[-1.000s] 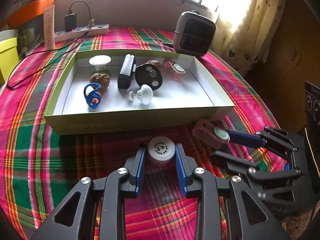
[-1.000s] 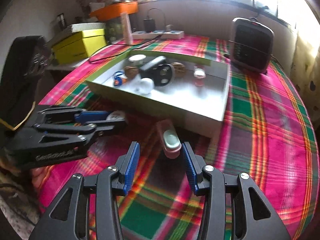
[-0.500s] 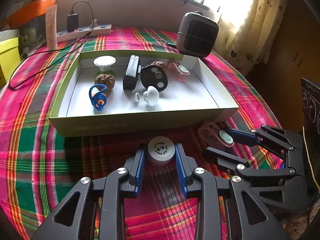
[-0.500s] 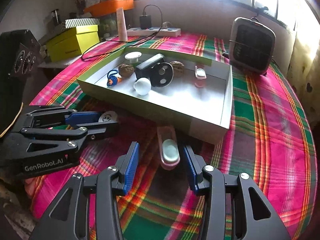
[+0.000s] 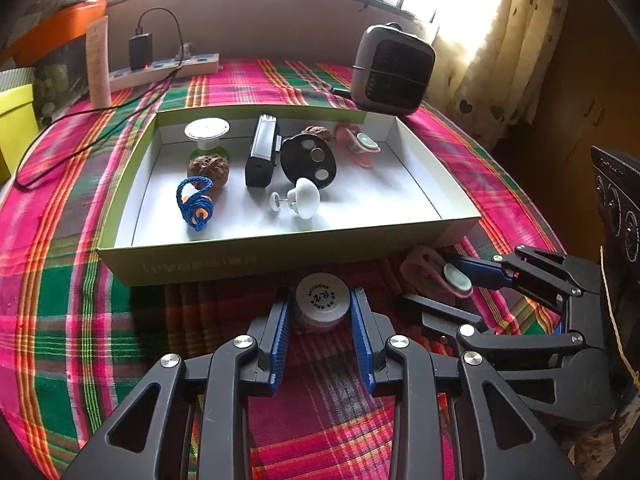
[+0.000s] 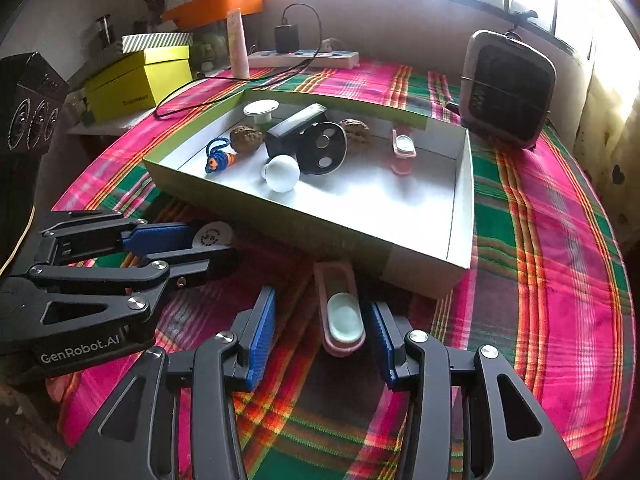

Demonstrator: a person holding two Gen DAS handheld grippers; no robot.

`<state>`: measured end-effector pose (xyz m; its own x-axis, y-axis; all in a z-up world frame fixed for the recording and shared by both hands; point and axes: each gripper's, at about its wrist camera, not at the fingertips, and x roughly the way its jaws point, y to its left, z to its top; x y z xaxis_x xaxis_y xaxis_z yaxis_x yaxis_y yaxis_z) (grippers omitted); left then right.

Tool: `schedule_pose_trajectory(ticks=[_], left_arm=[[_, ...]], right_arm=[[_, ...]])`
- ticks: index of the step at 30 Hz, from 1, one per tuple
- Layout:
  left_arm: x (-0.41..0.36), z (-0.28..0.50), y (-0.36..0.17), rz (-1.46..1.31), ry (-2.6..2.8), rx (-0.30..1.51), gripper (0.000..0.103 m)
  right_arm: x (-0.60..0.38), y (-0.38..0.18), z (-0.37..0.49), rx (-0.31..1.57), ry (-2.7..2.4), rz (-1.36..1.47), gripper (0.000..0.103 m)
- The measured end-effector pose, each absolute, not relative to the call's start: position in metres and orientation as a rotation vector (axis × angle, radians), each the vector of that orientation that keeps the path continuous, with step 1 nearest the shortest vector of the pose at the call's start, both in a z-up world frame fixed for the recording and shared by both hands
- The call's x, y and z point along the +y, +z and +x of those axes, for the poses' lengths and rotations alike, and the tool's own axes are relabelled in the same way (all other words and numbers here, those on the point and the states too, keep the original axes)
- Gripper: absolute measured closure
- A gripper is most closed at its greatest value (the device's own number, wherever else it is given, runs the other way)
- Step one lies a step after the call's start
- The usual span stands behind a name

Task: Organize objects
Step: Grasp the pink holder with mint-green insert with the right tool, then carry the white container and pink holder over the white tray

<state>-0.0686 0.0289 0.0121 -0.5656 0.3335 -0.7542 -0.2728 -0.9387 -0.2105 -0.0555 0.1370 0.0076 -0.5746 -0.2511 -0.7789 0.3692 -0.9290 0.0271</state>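
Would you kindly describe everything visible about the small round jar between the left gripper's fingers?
The small round jar is a squat cylinder with a flat pale lid bearing a ring of dark print and a clear-looking body below. It stands upright on the plaid tablecloth, just outside the box's near wall. The left gripper has its blue fingers against both its sides.
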Motion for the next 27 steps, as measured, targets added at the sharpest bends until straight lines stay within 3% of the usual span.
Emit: schedule_pose_trajectory(ticks=[6, 18, 27], left_arm=[[0.0278, -0.0685, 0.0124, -1.227, 2.511, -0.104, 0.076], [0.0285, -0.0684, 0.0133, -1.222, 2.519, -0.105, 0.076], [0.0284, -0.0678, 0.0135, -1.223, 2.528, -0.1, 0.077]], right_arm=[[0.1363, 0.0075, -0.0556, 0.202, -2.511, 1.209, 0.059], [0.1371, 0.0082, -0.055, 0.198, -2.534, 1.21, 0.085], [0.1363, 0.0083, -0.0539, 0.189, -2.53, 1.209, 0.085]])
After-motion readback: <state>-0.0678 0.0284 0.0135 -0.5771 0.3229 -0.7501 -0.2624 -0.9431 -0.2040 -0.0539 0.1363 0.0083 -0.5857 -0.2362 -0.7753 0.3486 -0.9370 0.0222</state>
